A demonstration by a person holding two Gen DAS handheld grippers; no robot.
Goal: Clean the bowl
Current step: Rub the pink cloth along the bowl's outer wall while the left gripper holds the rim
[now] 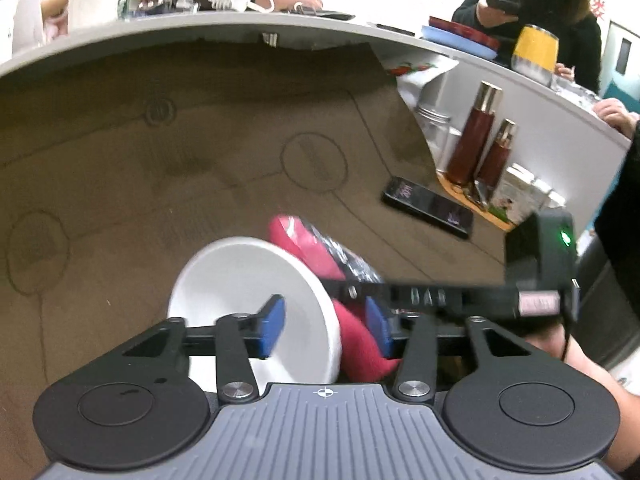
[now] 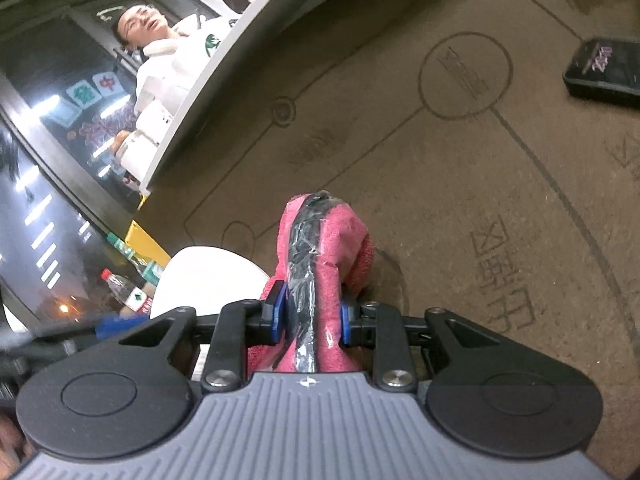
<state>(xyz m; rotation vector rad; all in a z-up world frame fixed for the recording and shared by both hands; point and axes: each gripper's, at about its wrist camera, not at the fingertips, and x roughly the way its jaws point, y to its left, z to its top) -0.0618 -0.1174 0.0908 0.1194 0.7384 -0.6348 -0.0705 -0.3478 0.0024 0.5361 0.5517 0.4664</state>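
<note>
A white bowl [image 1: 248, 280] is tipped on its side over the brown mat [image 1: 160, 160], with its hollow facing left. My left gripper [image 1: 326, 322] is open and straddles the bowl's near rim: one blue pad is inside the bowl, the other is outside by the cloth, and neither presses on it. A pink cloth [image 2: 332, 240] wrapped with black tape sticks up from my right gripper [image 2: 310, 316], which is shut on it. The cloth [image 1: 312, 248] lies against the bowl's outer wall on the right. The right wrist view shows the bowl [image 2: 200, 276] to the left of the cloth.
A black phone [image 1: 428, 206] lies on the mat to the right. Two brown bottles [image 1: 476, 136] and small cartons stand on a tray beyond it. A raised grey table edge [image 1: 200, 28] carries a charger, plates and a yellow cup [image 1: 536, 52]. People sit behind it.
</note>
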